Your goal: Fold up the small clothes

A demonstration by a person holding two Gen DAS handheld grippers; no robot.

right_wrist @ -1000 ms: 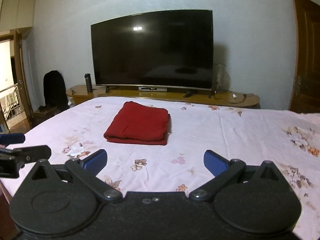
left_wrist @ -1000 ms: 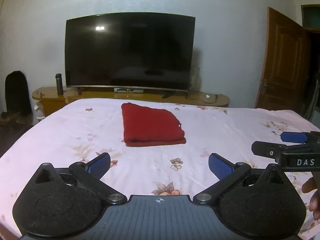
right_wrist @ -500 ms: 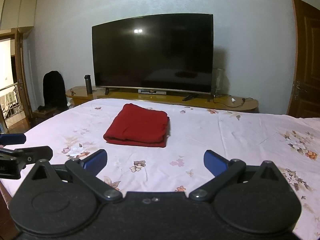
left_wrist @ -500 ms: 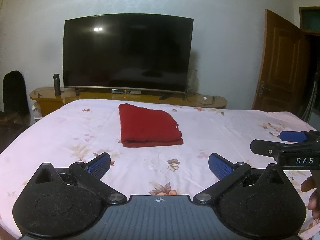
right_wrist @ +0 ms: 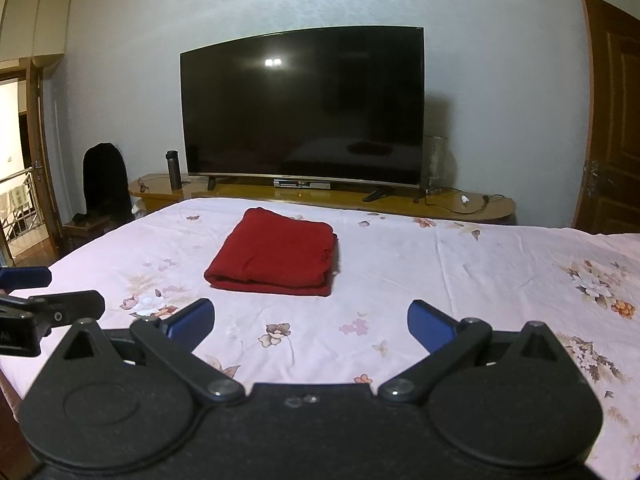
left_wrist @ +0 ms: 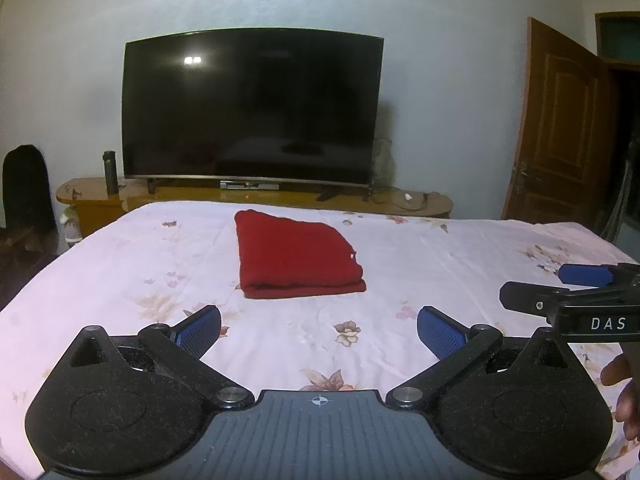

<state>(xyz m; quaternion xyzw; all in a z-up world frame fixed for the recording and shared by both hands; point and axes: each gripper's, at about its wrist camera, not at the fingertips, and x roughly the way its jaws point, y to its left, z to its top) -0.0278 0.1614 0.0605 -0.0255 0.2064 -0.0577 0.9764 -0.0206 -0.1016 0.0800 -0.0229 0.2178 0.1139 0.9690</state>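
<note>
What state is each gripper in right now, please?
Left gripper: open, holding nothing, hovering short of the folded red garment.
Right gripper: open, holding nothing, also short of the garment.

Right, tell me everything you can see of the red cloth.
The red cloth is plain, deep red and looks like soft knit fabric. It is folded into a neat, roughly rectangular stack of several layers, whose edges show along the near side, with a rounded fold on the side towards the right tool. A tiny pale speck sits near one corner. It lies flat on the floral sheet, in front of the TV. Only the sheet touches it; both tools are open and well short of it.
</note>
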